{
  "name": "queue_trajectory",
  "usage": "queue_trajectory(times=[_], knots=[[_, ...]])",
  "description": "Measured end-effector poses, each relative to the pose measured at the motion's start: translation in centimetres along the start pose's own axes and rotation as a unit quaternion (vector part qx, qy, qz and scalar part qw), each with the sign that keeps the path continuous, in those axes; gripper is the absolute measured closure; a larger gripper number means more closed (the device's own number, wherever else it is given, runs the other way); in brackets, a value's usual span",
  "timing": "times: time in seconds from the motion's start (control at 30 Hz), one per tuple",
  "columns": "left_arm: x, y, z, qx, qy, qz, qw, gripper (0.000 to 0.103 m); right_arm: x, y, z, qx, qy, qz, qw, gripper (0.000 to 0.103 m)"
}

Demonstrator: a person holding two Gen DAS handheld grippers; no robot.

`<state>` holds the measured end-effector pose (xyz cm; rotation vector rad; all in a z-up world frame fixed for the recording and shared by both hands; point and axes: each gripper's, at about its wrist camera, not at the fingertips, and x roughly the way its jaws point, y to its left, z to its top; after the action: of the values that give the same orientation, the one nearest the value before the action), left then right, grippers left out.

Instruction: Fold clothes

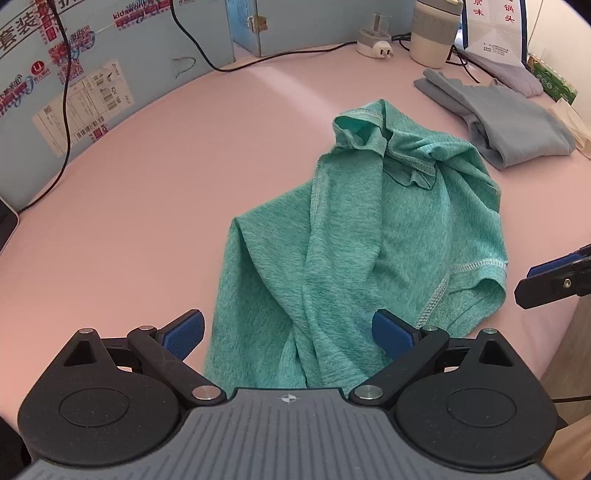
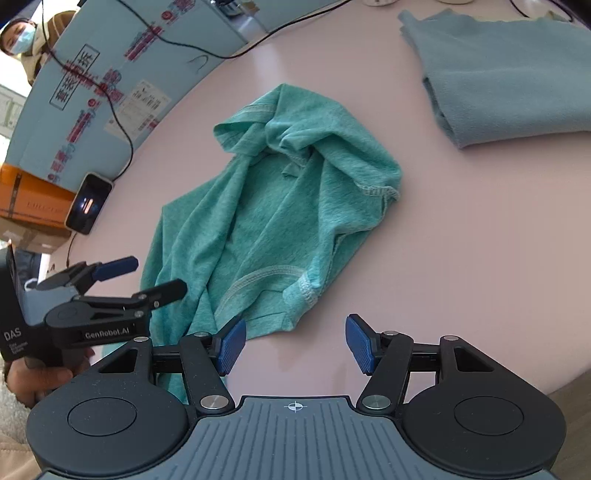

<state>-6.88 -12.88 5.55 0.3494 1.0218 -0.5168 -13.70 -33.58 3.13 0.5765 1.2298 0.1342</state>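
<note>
- Our left gripper [image 1: 288,332] is spread wide and holds nothing; its blue pads [image 1: 184,334] straddle the near edge of the green shirt [image 1: 369,229], and we cannot tell whether they touch the cloth.
- Our right gripper [image 2: 295,345] is also wide and empty, hovering over bare table [image 2: 461,240] just off the shirt's near hem.
- From the right wrist view we see the left gripper from the side, held by a hand [image 2: 33,376] at the shirt's left edge.
- The shirt lies crumpled on the pink table, roughly in the middle, with its stitched hems turned up and the far part bunched into folds.
- A folded grey cloth [image 1: 517,122] lies beyond it to the right, apart from the shirt.
- Further back we see a cup [image 1: 432,33], a plug [image 1: 375,42] and a black cable [image 1: 199,48] against blue printed boxes [image 1: 110,55].
- A phone [image 2: 88,203] stands at the table's left edge.
</note>
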Motion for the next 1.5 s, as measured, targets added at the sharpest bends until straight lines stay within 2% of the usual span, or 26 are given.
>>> queue_trajectory(times=[0.07, 0.13, 0.2, 0.27, 0.3, 0.33, 0.43, 0.5, 0.53, 0.57, 0.6, 0.63, 0.73, 0.9, 1.0, 1.13, 1.3, 1.37, 1.4, 1.47, 1.5], knots=[[-0.3, 0.0, -0.3, -0.006, -0.017, -0.017, 0.9997, 0.018, 0.0, 0.1, 0.3, -0.003, -0.005, -0.009, 1.000, 0.042], [0.0, 0.2, -0.5, -0.022, -0.011, -0.043, 0.9988, 0.052, -0.1, 0.0, 0.7, -0.003, -0.012, -0.015, 1.000, 0.042], [0.8, 0.3, -0.8, -0.036, 0.005, -0.052, 0.9980, 0.067, 0.3, 0.0, 1.3, 0.003, -0.017, -0.019, 1.000, 0.042], [1.1, 0.7, -1.2, -0.056, 0.004, -0.062, 0.9965, 0.075, 0.8, 0.2, 2.0, 0.004, -0.020, -0.027, 0.999, 0.042], [1.0, 1.1, -1.3, -0.068, 0.003, -0.070, 0.9952, 0.087, 1.1, 0.3, 2.3, 0.001, -0.019, -0.030, 0.999, 0.042], [0.9, 1.4, -1.4, -0.081, 0.003, -0.076, 0.9938, 0.092, 1.4, 0.4, 2.6, -0.001, -0.019, -0.033, 0.999, 0.042], [0.7, 2.4, -1.4, -0.105, 0.001, -0.085, 0.9908, 0.094, 2.1, 0.9, 3.4, -0.008, -0.021, -0.035, 0.999, 0.042], [0.4, 3.1, -1.3, -0.118, -0.009, -0.071, 0.9904, 0.094, 2.5, 1.4, 3.9, -0.017, -0.026, -0.042, 0.999, 0.045], [0.1, 3.4, -1.2, -0.119, -0.016, -0.057, 0.9912, 0.094, 2.7, 1.8, 4.2, -0.025, -0.029, -0.048, 0.998, 0.061], [-0.4, 3.8, -1.0, -0.118, -0.024, -0.042, 0.9918, 0.094, 3.0, 2.1, 4.5, -0.036, -0.032, -0.055, 0.997, 0.072], [-0.8, 4.2, -0.8, -0.119, -0.032, -0.028, 0.9920, 0.094, 3.3, 2.4, 4.9, -0.047, -0.035, -0.062, 0.996, 0.090], [-1.2, 4.7, -0.6, -0.122, -0.039, -0.016, 0.9917, 0.095, 3.6, 2.6, 5.3, -0.054, -0.038, -0.067, 0.996, 0.094], [-2.4, 6.7, -0.2, -0.130, -0.057, 0.021, 0.9896, 0.095, 4.4, 2.7, 7.0, -0.078, -0.047, -0.088, 0.992, 0.099], [-3.6, 10.0, -0.1, -0.147, -0.068, 0.077, 0.9838, 0.096, 5.4, 3.9, 11.2, -0.137, -0.081, -0.110, 0.981, 0.101], [-4.2, 12.0, -0.2, -0.158, -0.070, 0.110, 0.9788, 0.096, 7.0, 6.8, 13.8, -0.171, -0.104, -0.113, 0.973, 0.101], [-5.0, 14.5, -1.0, -0.180, -0.064, 0.148, 0.9702, 0.096, 10.2, 12.7, 16.2, -0.226, -0.123, -0.097, 0.962, 0.101], [-5.7, 17.3, -3.7, -0.221, -0.035, 0.184, 0.9571, 0.095, 13.1, 19.6, 17.2, -0.292, -0.132, -0.033, 0.947, 0.101], [-5.7, 18.0, -4.9, -0.235, -0.022, 0.190, 0.9530, 0.090, 13.3, 20.8, 16.9, -0.300, -0.124, -0.020, 0.946, 0.093], [-5.7, 18.3, -5.4, -0.242, -0.015, 0.192, 0.9510, 0.085, 13.3, 21.0, 16.7, -0.300, -0.118, -0.016, 0.946, 0.093], [-5.4, 18.5, -6.1, -0.243, -0.003, 0.191, 0.9509, 0.079, 13.2, 21.6, 16.3, -0.302, -0.106, -0.008, 0.948, 0.081], [-5.2, 18.4, -6.2, -0.239, 0.002, 0.191, 0.9519, 0.076, 13.2, 21.8, 16.1, -0.302, -0.099, -0.004, 0.948, 0.069]])
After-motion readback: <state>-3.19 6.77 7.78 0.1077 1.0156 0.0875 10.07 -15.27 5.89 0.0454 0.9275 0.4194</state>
